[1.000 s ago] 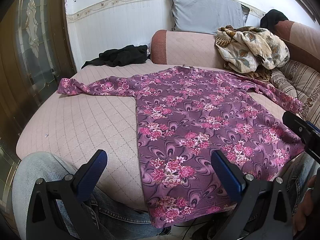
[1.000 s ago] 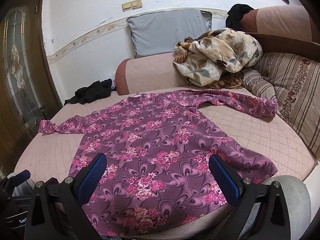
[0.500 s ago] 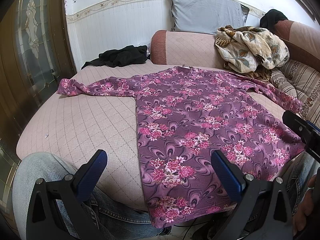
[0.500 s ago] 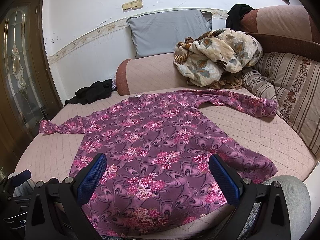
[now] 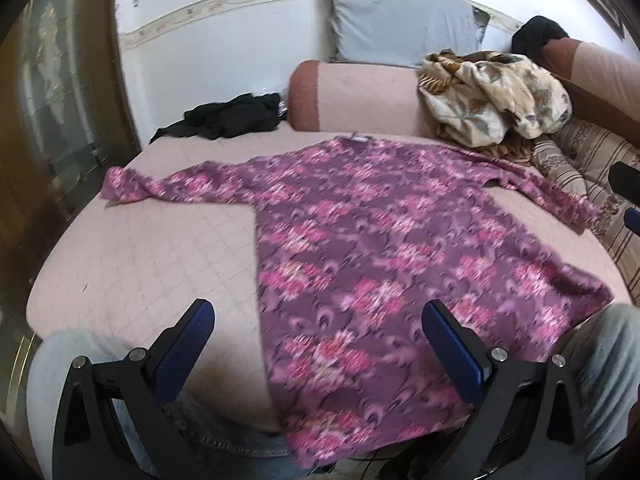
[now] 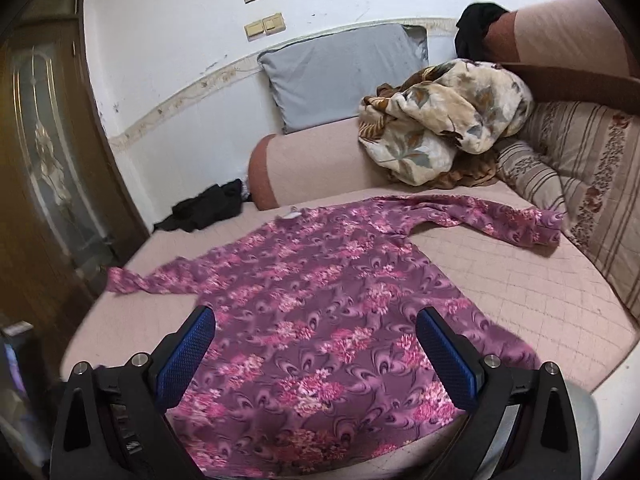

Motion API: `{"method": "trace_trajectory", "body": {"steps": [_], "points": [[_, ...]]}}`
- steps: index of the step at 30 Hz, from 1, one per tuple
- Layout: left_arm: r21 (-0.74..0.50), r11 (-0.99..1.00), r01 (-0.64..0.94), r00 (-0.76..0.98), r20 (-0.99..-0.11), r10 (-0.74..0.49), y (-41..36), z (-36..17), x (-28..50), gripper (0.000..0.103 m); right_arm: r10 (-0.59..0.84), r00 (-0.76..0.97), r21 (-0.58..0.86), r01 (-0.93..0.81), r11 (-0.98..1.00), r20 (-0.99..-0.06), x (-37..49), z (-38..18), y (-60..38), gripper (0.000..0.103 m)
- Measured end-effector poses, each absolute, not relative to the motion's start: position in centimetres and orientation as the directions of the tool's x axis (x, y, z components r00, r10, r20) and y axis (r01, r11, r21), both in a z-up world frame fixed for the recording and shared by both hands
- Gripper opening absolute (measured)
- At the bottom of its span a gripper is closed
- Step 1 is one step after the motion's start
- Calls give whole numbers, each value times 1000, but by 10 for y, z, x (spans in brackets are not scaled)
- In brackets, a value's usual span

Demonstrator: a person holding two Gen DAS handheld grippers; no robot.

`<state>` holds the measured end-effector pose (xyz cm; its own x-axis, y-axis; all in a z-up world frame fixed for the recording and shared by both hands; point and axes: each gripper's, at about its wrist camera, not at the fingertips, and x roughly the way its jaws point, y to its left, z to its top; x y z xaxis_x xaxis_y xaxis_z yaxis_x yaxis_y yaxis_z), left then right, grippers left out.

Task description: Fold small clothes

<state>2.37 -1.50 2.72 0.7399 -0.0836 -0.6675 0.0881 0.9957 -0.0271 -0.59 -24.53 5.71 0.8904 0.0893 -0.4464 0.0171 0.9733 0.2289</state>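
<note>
A purple long-sleeved top with pink flowers (image 5: 360, 248) lies spread flat on the pink quilted bed (image 5: 152, 256), both sleeves stretched out sideways, hem hanging over the near edge. It also shows in the right wrist view (image 6: 320, 320). My left gripper (image 5: 318, 328) is open and empty, held above the hem near the left side. My right gripper (image 6: 316, 336) is open and empty above the lower part of the top. The right gripper's tip shows at the right edge of the left wrist view (image 5: 626, 184).
A black garment (image 5: 228, 120) lies at the bed's far left. A crumpled floral blanket (image 5: 492, 96) sits on the pink bolster (image 5: 360, 96), with a grey pillow (image 5: 400, 28) behind. Striped cushions (image 6: 580, 184) line the right side. A wooden glass-paned door (image 6: 48, 184) stands left. My knees are at the near edge.
Both grippers have lifted and moved forward over the top, so the views look down on it from higher; the left wrist view is blurred by motion. The top has not moved.
</note>
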Motion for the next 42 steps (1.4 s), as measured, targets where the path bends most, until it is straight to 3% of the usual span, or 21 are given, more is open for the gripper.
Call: {"method": "trace_trajectory", "body": {"steps": [5, 7, 10, 13, 16, 18, 23, 24, 25, 26, 28, 31, 34, 39, 42], "points": [[25, 993, 113, 747, -662, -68, -49, 55, 60, 103, 140, 841, 318, 40, 947, -523, 23, 76, -300, 102], [1, 989, 151, 774, -623, -118, -66, 73, 74, 103, 169, 837, 390, 57, 919, -520, 36, 84, -338, 102], [-39, 976, 215, 752, -630, -191, -89, 89, 103, 103, 169, 808, 435, 117, 893, -564, 62, 94, -397, 102], [-83, 963, 257, 695, -676, -244, -112, 84, 138, 103, 112, 768, 381, 181, 907, -631, 95, 97, -454, 102], [-97, 953, 288, 652, -709, -269, -136, 65, 170, 103, 2, 686, 234, 246, 941, -728, 142, 82, -504, 101], [-114, 945, 305, 610, -739, -286, -151, 47, 192, 103, 13, 641, 209, 231, 950, -767, 169, 64, -527, 97], [-144, 922, 359, 479, -820, -314, -169, -4, 231, 103, -126, 528, 14, 252, 968, -840, 228, 14, -555, 75], [-155, 920, 359, 466, -825, -321, -165, -10, 232, 103, -154, 494, -24, 259, 966, -856, 237, 2, -558, 66], [-179, 918, 353, 455, -824, -336, -159, -13, 231, 103, -173, 465, -49, 268, 962, -868, 241, -7, -561, 36], [-208, 917, 341, 448, -821, -353, -152, -15, 231, 103, -182, 433, -69, 263, 962, -883, 244, -14, -562, 21], [-247, 913, 324, 434, -819, -375, -139, -14, 231, 103, -200, 392, -110, 242, 964, -898, 246, -25, -559, 12], [-286, 909, 302, 437, -806, -399, -122, -6, 234, 103, -187, 415, -65, 291, 955, -891, 239, 1, -553, 9], [-358, 890, 284, 429, -782, -452, -107, 6, 235, 103, -131, 537, 19, 264, 964, -834, 227, 65, -519, 9], [-473, 847, 242, 414, -739, -531, -75, 27, 245, 103, 17, 641, 86, 77, 993, -768, 208, 141, -406, 9], [-480, 862, 165, 388, -772, -504, -52, 30, 260, 103, 166, 641, 188, -34, 981, -749, 198, 146, -337, 9]]}}
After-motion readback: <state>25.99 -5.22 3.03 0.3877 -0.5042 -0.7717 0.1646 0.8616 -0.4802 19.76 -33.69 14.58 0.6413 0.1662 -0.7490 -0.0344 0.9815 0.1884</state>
